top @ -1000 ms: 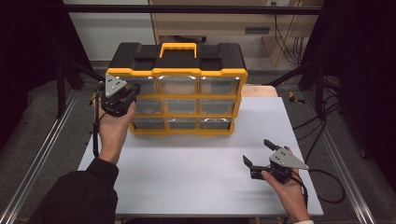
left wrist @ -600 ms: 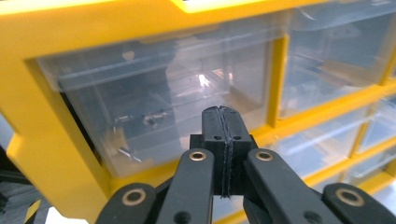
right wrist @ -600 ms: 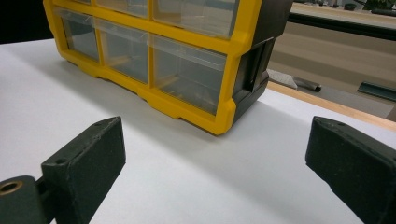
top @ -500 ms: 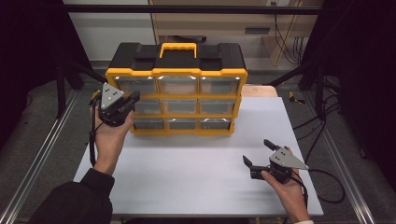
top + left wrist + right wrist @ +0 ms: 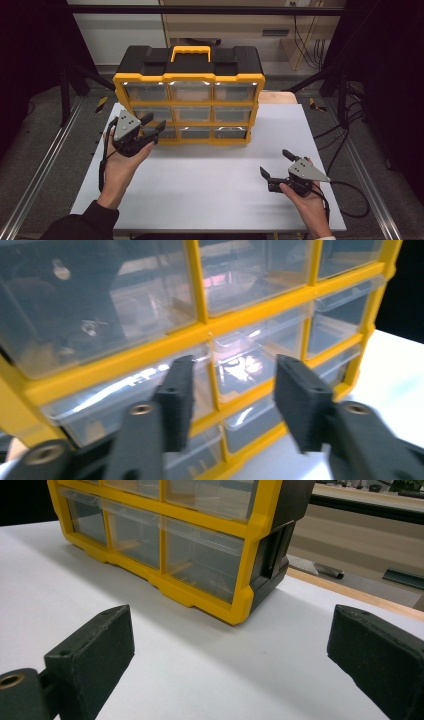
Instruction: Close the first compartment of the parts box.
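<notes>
The yellow-framed drawer cabinet stands upright at the far side of the white table, its clear drawer fronts facing us, all of them shut as far as we can tell. What has changed is on our left side: a second ago the left gripper was held higher, against the left edge of the cabinet's middle row, with its jaws closed; now it sits lower, level with the bottom row, and its jaws have just been opening. In the left gripper view they stand apart with nothing between them, aimed at the clear drawers of the lower rows, close to the fronts but not touching that we can see.

We read this as lining up on a lower left drawer, most likely to catch its lip and pull it out. No drawer is gripped yet.

The right gripper has not shifted; it rests near the table's front right, well apart from the cabinet, jaws wide and empty.
</notes>
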Tool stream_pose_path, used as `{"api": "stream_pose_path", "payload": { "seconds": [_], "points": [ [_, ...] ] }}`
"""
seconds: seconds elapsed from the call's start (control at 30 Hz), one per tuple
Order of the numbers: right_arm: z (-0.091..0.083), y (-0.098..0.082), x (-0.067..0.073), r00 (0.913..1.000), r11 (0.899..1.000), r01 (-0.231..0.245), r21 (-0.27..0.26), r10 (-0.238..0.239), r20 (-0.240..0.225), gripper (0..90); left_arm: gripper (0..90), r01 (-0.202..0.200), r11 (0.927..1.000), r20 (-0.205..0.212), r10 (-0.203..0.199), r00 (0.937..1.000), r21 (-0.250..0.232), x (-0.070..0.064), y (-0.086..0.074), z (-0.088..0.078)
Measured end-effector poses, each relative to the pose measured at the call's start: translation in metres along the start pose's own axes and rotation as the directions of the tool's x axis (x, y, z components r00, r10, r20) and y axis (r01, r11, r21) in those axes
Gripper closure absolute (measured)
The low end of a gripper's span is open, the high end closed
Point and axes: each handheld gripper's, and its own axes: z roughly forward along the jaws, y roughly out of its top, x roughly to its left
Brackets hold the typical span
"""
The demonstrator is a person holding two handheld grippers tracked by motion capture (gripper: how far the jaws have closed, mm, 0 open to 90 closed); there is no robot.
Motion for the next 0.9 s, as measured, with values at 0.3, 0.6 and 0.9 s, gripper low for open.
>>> {"api": "stream_pose_path", "payload": {
  "seconds": [0.3, 0.6, 0.9],
  "points": [
    [-0.001, 0.0, 0.0, 1.0, 1.0, 0.003, -0.001, -0.003, 0.002, 5.0, 17.7, -0.032, 0.9995, 0.091, 0.032, 0.9953, -0.005, -0.011, -0.016, 0.002],
    [-0.001, 0.001, 0.0, 1.0, 1.0, 0.004, -0.002, -0.004, 0.0, 4.9, 2.3, -0.015, 0.9998, 0.114, 0.016, 0.9933, -0.013, -0.013, -0.036, -0.004],
    [-0.001, 0.001, 0.001, 1.0, 1.0, 0.002, -0.005, -0.002, 0.0, 4.9, 2.5, -0.009, 0.9998, 0.129, 0.011, 0.9916, -0.02, -0.006, -0.052, -0.016]
  ]
}}
